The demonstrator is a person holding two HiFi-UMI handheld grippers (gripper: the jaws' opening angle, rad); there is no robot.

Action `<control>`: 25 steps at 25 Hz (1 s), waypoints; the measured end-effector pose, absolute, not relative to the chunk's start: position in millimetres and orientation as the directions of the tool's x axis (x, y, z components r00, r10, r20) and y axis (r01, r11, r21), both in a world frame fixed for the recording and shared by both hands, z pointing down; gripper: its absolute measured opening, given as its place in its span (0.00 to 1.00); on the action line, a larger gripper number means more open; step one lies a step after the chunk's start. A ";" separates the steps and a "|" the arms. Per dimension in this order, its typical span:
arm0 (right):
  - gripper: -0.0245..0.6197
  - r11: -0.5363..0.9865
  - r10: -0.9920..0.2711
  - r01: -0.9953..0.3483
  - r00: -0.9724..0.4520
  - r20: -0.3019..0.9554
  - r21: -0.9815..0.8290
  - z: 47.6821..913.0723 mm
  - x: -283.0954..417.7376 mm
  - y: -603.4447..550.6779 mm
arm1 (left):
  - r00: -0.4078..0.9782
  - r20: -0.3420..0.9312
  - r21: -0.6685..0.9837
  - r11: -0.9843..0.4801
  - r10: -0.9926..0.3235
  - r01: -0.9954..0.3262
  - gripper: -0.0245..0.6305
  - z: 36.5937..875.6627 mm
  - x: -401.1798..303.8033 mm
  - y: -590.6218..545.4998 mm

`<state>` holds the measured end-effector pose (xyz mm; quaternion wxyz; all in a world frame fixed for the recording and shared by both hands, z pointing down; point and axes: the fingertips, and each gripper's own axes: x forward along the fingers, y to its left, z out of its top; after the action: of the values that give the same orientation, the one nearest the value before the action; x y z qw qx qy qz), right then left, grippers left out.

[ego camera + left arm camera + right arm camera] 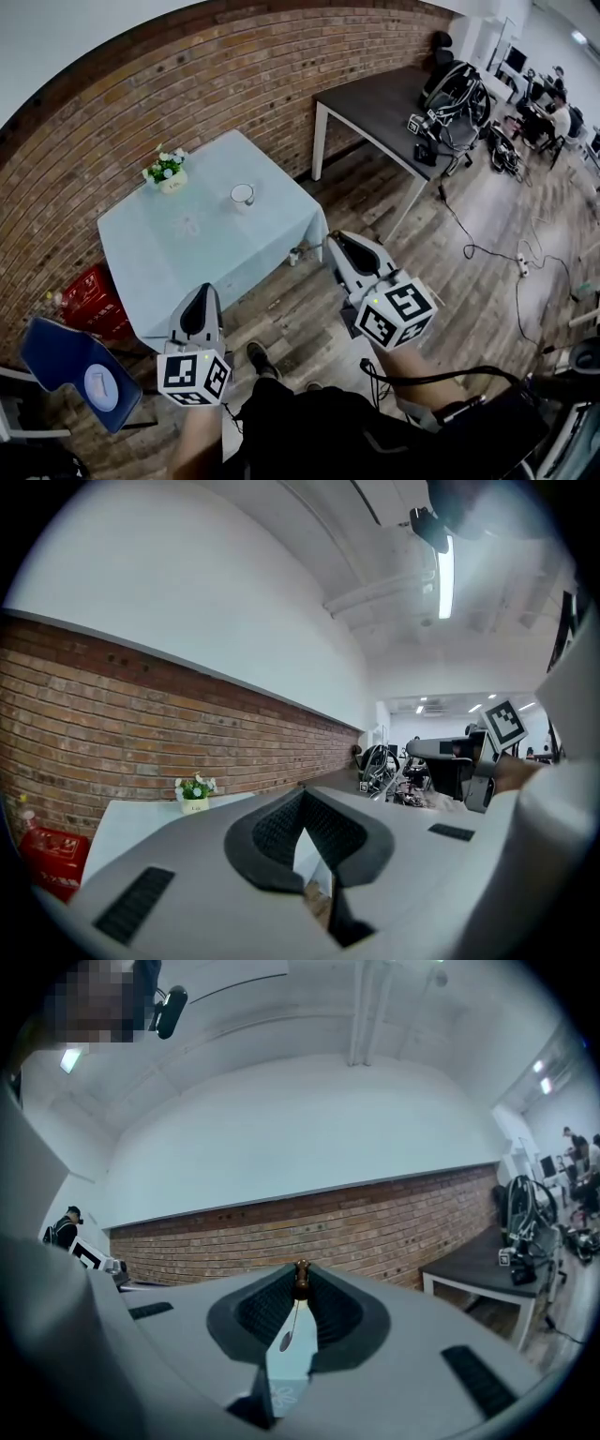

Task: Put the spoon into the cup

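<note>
A small white cup (242, 194) stands on the table with the pale blue cloth (187, 253), toward its far right side. My right gripper (334, 236) is off the table's right corner, level, shut on the brown handle end of a thin spoon (300, 1281). The spoon's bowl (285, 1342) hangs down below the tips. In the head view the spoon (294, 253) shows beside the table's corner. My left gripper (202, 292) is before the table's near edge. Its jaws (302, 797) meet at the tips with nothing in them. The cup shows in neither gripper view.
A white pot of flowers (166, 172) stands at the table's far left by the brick wall. A red basket (89, 296) and a blue chair (66, 362) are to the left. A dark desk (375, 103), gear and floor cables (487, 248) lie to the right.
</note>
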<state>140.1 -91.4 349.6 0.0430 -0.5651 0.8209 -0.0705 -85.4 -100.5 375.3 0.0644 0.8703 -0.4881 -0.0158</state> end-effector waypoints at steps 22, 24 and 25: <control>0.12 0.216 -0.972 -0.960 -0.228 0.049 -0.177 353.9 102.8 -274.7 | 0.636 0.033 0.158 -0.624 -0.771 -0.765 0.05 375.1 -123.7 -293.7; 0.12 0.204 -0.975 -0.962 -0.217 0.049 -0.182 360.0 101.5 -292.4 | 0.641 0.040 0.158 -0.628 -0.767 -0.762 0.05 381.5 -128.1 -305.4; 0.12 0.198 -0.976 -0.963 -0.212 0.056 -0.184 363.7 100.8 -301.3 | 0.643 0.042 0.161 -0.630 -0.765 -0.760 0.05 385.0 -129.5 -310.2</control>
<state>100.8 -301.3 363.7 0.0363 -0.6267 0.7732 -0.0898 -129.5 -310.2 385.0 0.0820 0.9026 -0.4224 -0.0152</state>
